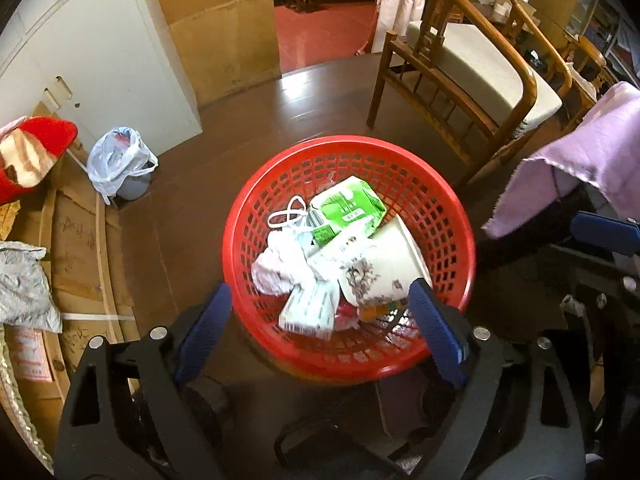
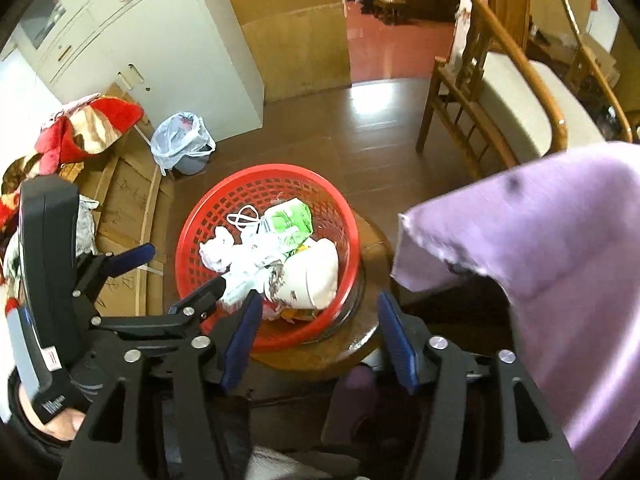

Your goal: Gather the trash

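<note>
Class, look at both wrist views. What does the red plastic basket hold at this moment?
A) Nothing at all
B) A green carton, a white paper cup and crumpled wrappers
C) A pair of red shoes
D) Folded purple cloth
B: the red basket holds a green carton, a white paper cup lying on its side, and crumpled wrappers.

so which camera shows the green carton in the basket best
The left wrist view: the green carton sits large near the centre, unblocked, lying on the other trash in the red basket. In the right wrist view the same carton is smaller and farther off, but not blocked there either.
</note>
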